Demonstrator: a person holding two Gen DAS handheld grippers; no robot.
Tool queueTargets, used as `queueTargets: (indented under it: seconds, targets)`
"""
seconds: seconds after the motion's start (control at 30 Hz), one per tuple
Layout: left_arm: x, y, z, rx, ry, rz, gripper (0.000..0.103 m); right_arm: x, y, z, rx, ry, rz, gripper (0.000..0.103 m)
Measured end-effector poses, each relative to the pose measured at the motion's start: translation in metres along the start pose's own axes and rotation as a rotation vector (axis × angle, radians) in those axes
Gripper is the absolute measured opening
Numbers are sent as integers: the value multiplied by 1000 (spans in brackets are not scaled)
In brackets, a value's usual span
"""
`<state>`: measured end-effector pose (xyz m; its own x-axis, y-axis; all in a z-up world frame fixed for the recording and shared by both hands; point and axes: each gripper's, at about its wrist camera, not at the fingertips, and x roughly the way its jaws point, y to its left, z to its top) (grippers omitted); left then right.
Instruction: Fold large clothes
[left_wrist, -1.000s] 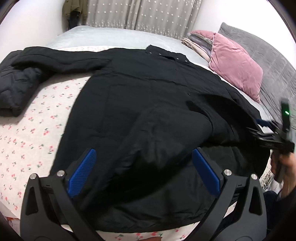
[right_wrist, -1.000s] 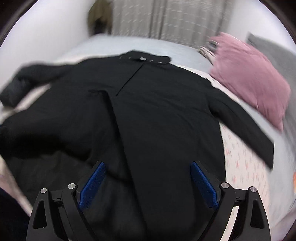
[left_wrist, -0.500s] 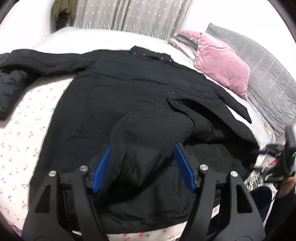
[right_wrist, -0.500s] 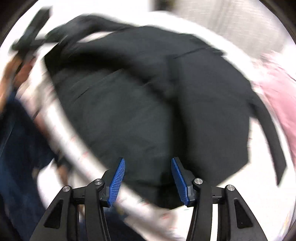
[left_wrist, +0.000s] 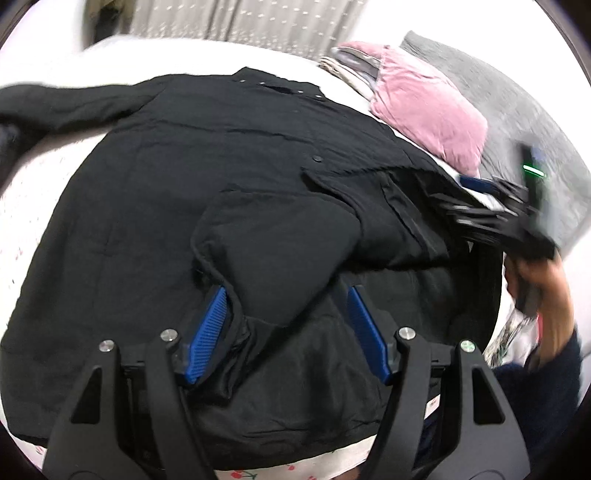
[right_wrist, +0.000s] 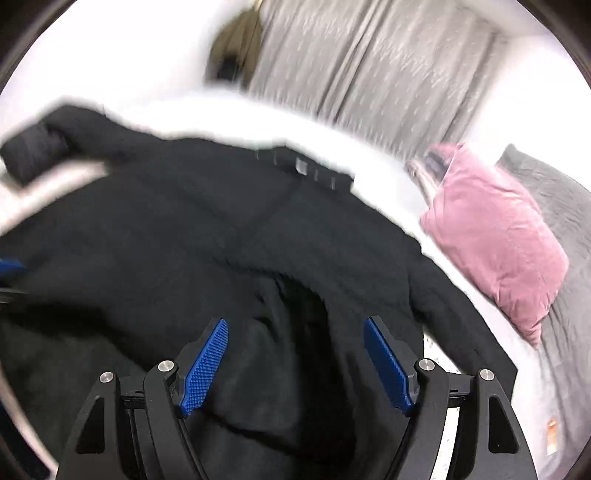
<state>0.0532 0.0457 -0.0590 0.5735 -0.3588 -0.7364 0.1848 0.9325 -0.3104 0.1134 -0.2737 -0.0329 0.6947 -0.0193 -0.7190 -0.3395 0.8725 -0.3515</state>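
Observation:
A large black coat (left_wrist: 192, 177) lies spread on the bed, collar at the far end, with its lower front flap folded up over the middle. My left gripper (left_wrist: 286, 295) is open low over that folded flap near the hem, the fabric bunched between the blue pads (left_wrist: 210, 328) but not pinched. In the right wrist view the same coat (right_wrist: 177, 236) fills the frame, blurred. My right gripper (right_wrist: 295, 325) is open above a raised fold at the coat's right side. The right gripper also shows in the left wrist view (left_wrist: 491, 221), held by a hand at the coat's right edge.
A pink cushion (left_wrist: 428, 110) and a stack of folded textiles lie at the bed's far right, with a grey quilted headboard (left_wrist: 517, 103) behind. A floral sheet (left_wrist: 22, 206) shows at the left. Curtains (right_wrist: 369, 62) hang at the back.
Both grippers have partly closed from wide open a second ago. The left one has moved down onto the folded flap. The right one has swung back toward the coat's right side.

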Motion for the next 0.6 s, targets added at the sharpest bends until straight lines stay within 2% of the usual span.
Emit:
queueTargets:
  seconds: [0.03, 0.1, 0.13, 0.17, 0.2, 0.23, 0.27, 0.33, 0.47, 0.53, 0.6]
  targets:
    - [-1, -1, 1, 11, -3, -1, 67, 28, -4, 3, -27, 91, 3, 77]
    - [-2, 0, 3, 21, -7, 5, 58, 62, -15, 6, -14, 194, -5, 75]
    - [-2, 2, 5, 21, -11, 13, 55, 65, -18, 2, 1, 216, -10, 63]
    - [-2, 5, 7, 17, -12, 21, 45, 73, -19, 2, 29, 229, -9, 52]
    - [-1, 9, 8, 4, -9, 31, 33, 71, -28, -1, 73, 244, 15, 24]
    - [0, 14, 9, -14, -2, 33, 28, 65, -36, -7, 116, 254, 64, 11]
    - [0, 17, 8, -29, 1, 27, 22, 56, -38, -14, 123, 255, 118, 11]
    - [1, 23, 9, -54, 6, 5, 20, 32, -28, -36, 66, 233, 177, 10]
    - [-3, 19, 11, -37, -9, -37, 19, -24, -12, -84, -42, 219, 215, 10]
    - [-9, 13, 13, -18, -26, -72, 14, -42, -3, -112, -102, 237, 231, 10]
    - [-14, 9, 16, -7, -53, -93, 14, -49, 4, -138, -162, 256, 246, 11]
